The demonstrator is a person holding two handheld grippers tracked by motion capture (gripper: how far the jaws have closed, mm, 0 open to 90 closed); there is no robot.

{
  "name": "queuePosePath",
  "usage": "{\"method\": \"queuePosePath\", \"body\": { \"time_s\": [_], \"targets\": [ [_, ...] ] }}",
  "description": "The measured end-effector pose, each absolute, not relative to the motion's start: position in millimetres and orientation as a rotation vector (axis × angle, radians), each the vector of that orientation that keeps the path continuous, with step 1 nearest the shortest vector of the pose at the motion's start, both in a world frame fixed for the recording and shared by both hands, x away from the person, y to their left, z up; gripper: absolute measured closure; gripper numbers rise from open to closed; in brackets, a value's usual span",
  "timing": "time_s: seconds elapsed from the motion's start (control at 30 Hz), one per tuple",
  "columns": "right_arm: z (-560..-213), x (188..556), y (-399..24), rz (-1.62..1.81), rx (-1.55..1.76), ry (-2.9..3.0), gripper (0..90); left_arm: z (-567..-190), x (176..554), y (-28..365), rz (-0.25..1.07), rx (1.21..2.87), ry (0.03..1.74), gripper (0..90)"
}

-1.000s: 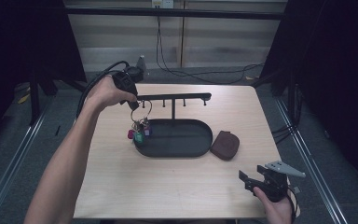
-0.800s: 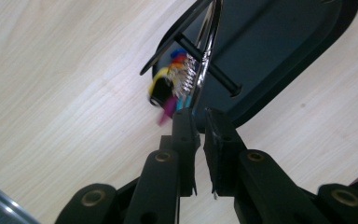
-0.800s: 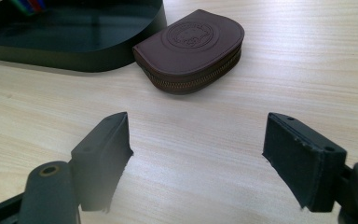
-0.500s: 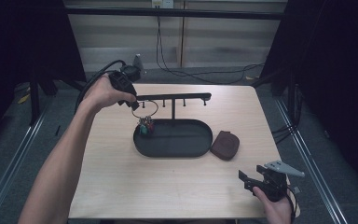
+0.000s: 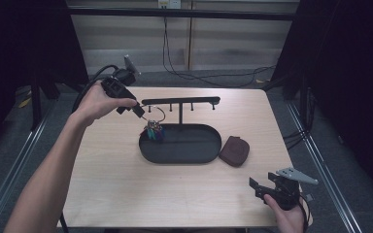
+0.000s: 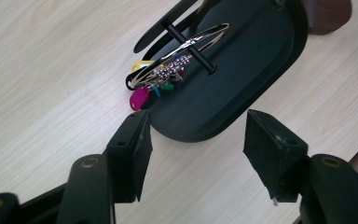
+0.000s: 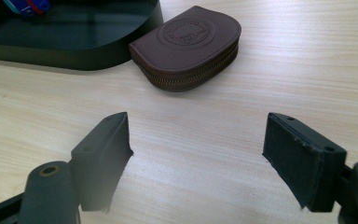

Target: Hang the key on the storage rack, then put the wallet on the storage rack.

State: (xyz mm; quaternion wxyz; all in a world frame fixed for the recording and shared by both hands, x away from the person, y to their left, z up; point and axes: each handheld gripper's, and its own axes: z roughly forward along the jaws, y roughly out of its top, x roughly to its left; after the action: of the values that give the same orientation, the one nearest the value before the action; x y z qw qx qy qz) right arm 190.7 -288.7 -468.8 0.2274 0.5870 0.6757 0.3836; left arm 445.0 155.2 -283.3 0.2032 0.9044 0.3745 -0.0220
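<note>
Left gripper (image 6: pixel 193 158) jaws just been opening, nothing between them, key ring (image 6: pixel 177 58) with its bunch of keys hanging on a peg of the black rack (image 5: pixel 180 101) over the oval tray (image 5: pixel 209 155); right gripper (image 7: pixel 198 158) spread wide, empty, near the brown zip pouch (image 7: pixel 191 44).

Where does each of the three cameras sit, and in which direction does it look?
High view: above the table's near side, looking forward and down; both forearms, left gripper, right gripper.
Left gripper view: on the left gripper, open jaws just opening, facing the key ring on the rack peg.
Right gripper view: on the right gripper, facing the brown pouch.
Shared: the black tray.
</note>
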Motion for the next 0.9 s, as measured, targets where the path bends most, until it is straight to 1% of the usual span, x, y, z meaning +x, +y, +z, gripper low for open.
{"method": "queuePosePath", "body": {
  "time_s": [0.33,0.47,0.53,0.63,0.7,0.8,0.9],
  "targets": [
    [-469,190,-290,1.051,1.623,1.855,23.0,-294,428,174,-0.032,2.412,1.033,36.9],
    [-470,191,-290,1.049,1.626,1.858,23.0,-305,418,182,-0.041,2.377,0.994,32.8],
    [-470,191,-290,1.050,1.630,1.856,23.0,-311,412,187,-0.027,2.357,0.996,28.6],
    [-470,192,-291,1.051,1.637,1.857,23.0,-325,400,198,-0.024,2.296,0.975,27.6],
    [-470,192,-290,1.046,1.634,1.859,23.0,-337,393,202,-0.027,2.306,0.979,27.2],
    [-471,192,-290,1.044,1.640,1.858,23.0,-355,382,211,-0.061,2.257,0.976,26.0],
    [-471,192,-290,1.043,1.646,1.856,23.0,-367,372,217,-0.052,2.256,0.978,24.5]
  ]
}}
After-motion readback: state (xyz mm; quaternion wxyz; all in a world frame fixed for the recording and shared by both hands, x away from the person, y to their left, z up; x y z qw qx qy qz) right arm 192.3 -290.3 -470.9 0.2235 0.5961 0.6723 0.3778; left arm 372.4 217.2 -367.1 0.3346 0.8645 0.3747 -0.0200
